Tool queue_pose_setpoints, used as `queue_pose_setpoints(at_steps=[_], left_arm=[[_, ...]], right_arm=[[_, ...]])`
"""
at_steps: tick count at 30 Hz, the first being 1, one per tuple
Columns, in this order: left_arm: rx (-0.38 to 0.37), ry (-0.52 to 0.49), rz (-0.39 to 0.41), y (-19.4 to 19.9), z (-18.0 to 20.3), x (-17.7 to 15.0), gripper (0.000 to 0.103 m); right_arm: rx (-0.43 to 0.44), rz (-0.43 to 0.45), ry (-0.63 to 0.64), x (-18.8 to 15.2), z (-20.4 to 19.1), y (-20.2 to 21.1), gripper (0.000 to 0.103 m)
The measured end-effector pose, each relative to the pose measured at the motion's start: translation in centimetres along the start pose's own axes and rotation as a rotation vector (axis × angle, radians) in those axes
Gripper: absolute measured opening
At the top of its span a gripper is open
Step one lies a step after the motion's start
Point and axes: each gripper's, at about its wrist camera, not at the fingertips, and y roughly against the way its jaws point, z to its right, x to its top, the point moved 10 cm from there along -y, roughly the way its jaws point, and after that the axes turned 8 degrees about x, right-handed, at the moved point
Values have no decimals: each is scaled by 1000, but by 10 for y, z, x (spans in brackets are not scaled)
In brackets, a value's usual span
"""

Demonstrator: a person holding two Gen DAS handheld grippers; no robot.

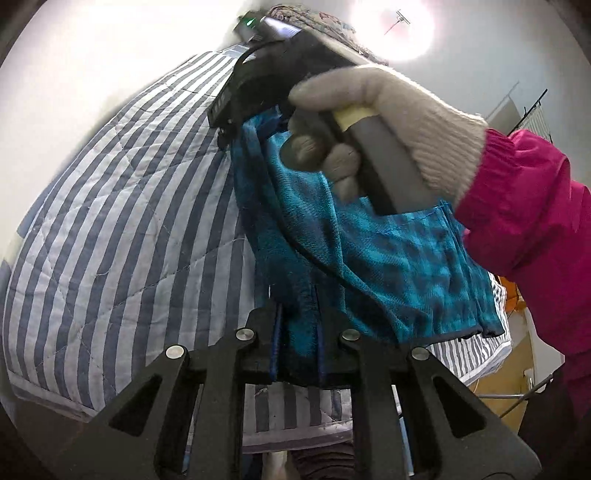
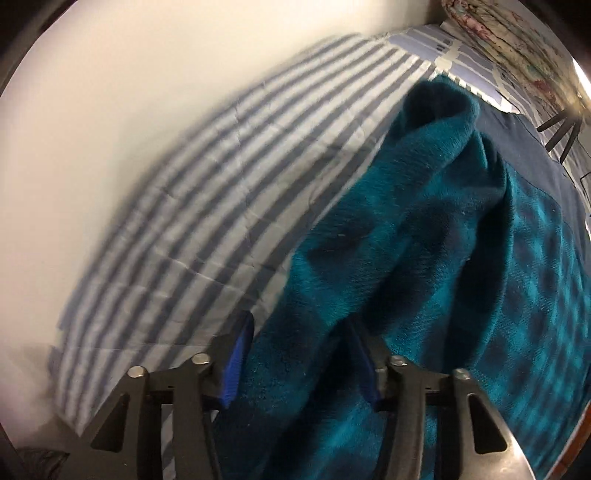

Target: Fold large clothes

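Two views are covering one teal plaid fleece garment (image 1: 388,266) lying on a blue-and-white striped quilt (image 1: 110,229), and each is giving something the other lacks. From the left wrist, the left gripper (image 1: 297,332) is showing its blue pads drawn close together with a thick fold of the fleece clamped between them. Beyond it — only in this view — a hand in a pale knitted glove (image 1: 388,122), with a magenta sleeve (image 1: 524,229) behind it, is gripping the grey handle of the right gripper's body (image 1: 266,77), which is pointing down at the far part of the garment; a green light is glowing on top of that body.

From the right wrist, the right gripper (image 2: 299,365) is standing with its blue pads (image 2: 236,365) apart, straddling a raised ridge of the fleece (image 2: 424,258); whether the pads are pressing on the cloth is unclear, as the frame is blurring. This view alone is showing the garment's dark navy panel (image 2: 528,147) toward the right and a floral cloth (image 2: 498,33) at the upper edge of the quilt (image 2: 207,206).
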Motion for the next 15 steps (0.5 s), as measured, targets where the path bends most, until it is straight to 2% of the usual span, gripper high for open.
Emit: queue_pose_setpoints(at_steps=[1,3,5,7,11,15], left_arm=[[4,-2,2,0,1,0,12],[9,-10,4,1,5,1,12],[20,-28,10,3,11,1,11],[27,-48,15,4,18,2,11],[42,-104,26,10,39,5,11],[74,-216,38,13,70,9,11]], right_arm=[[-14,3,6,-1,2,-2,33],[-34,22,17,2,9,-3,12],[-6,42,0,1,14,1,8],[62,83,-38,0,20,9,7],[259,205,-147,-6,46,34,6],[396,318,-228,-15,73,66,6]])
